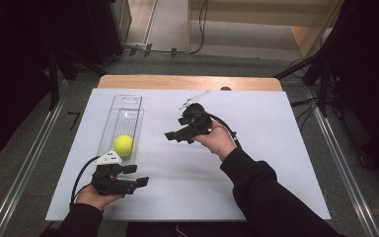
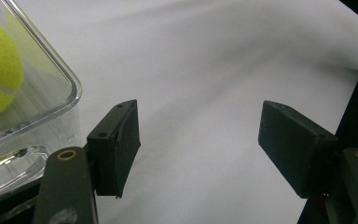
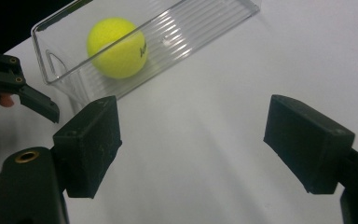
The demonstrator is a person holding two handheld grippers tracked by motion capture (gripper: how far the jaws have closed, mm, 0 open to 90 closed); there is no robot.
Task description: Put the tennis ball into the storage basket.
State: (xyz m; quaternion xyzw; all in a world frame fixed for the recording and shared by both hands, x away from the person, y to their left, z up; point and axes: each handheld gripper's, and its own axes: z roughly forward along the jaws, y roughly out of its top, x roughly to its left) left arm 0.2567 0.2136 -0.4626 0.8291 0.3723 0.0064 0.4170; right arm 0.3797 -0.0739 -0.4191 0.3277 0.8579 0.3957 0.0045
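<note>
1. High view: a fuzzy yellow-green tennis ball lies at the near end of a long clear plastic tray on the white table. The left gripper sits just below the tray; the right gripper is mid-table.
2. Left gripper view: jaws wide, empty, beside the tray's corner.
3. Right gripper view: jaws wide, empty, facing the ball.

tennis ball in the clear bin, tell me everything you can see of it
The tennis ball is yellow-green and fuzzy, with a pale curved seam and dark lettering on one side. It looks whole and sits still on the ribbed floor at the near end of the long clear plastic bin. Neither gripper touches it; the left gripper is closest, open, just outside the bin.
</note>
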